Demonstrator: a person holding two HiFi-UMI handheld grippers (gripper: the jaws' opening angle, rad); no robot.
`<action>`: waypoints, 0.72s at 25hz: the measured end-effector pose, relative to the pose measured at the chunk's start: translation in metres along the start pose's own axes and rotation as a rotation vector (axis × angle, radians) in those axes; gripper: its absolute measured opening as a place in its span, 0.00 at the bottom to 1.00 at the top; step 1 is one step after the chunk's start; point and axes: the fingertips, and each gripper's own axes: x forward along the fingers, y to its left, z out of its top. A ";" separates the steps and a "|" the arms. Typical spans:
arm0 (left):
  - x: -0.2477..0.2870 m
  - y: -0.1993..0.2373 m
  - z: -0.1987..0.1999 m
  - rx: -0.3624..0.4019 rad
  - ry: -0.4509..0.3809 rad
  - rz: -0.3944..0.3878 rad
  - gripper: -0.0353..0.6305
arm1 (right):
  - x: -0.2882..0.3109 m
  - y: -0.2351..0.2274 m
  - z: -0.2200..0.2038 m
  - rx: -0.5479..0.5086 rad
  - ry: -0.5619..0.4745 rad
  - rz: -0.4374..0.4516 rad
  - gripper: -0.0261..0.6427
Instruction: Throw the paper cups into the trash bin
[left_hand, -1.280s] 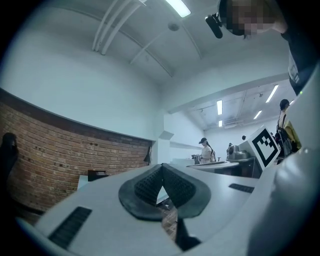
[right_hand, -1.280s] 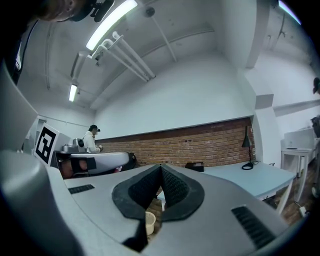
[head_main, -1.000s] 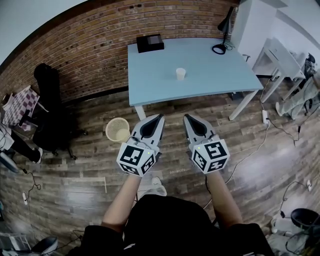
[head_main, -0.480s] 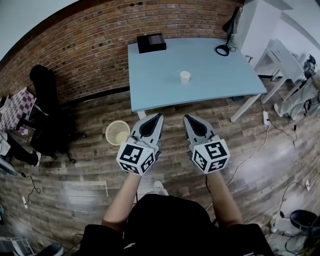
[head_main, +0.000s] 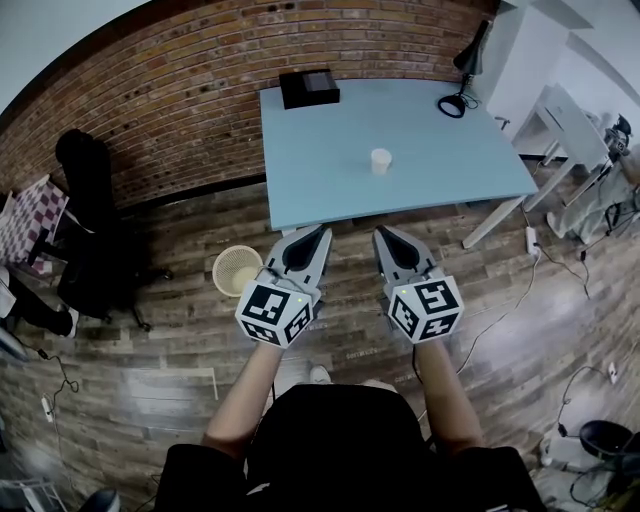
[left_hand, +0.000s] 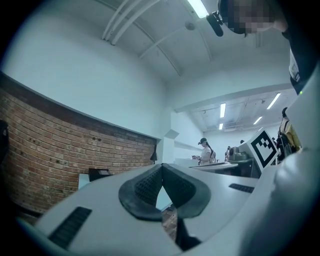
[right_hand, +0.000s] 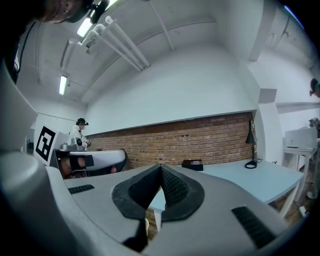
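While a plank floor (head_main: 150, 380) fills most of the head view and a brick wall (head_main: 180, 90) curves along its top, a pale blue table (head_main: 330, 170) stands with its far edge at that wall. Left of it, a black chair (head_main: 85, 220) sits on the floor. The trash bin (head_main: 218, 262) – a round, pale, woven-looking basket – stands on the floor near the table's near left corner, just beside the left gripper (head_main: 322, 231) as the head view shows it. That gripper and the right gripper (head_main: 380, 230) are held side by side over the floor, both pointing toward the table's near edge. Each gripper view shows its dark ribbed pads pressed together at the tips, with nothing between them. A black box (head_main: 309, 88) lies at the table's far left corner and a black desk lamp (head_main: 465, 80) stands at its far right. The paper cup (head_main: 380, 161) – one, white – stands upright on the bare tabletop, well apart from both, and well apart from the bin.
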 end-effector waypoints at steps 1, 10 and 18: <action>-0.001 0.004 -0.001 -0.001 0.001 -0.001 0.07 | 0.003 0.001 -0.001 0.000 0.001 -0.003 0.04; -0.004 0.030 -0.008 -0.036 -0.001 -0.013 0.07 | 0.019 0.003 -0.011 -0.019 0.039 -0.048 0.05; 0.010 0.036 -0.015 -0.050 0.018 -0.021 0.07 | 0.028 -0.014 -0.019 -0.008 0.064 -0.071 0.04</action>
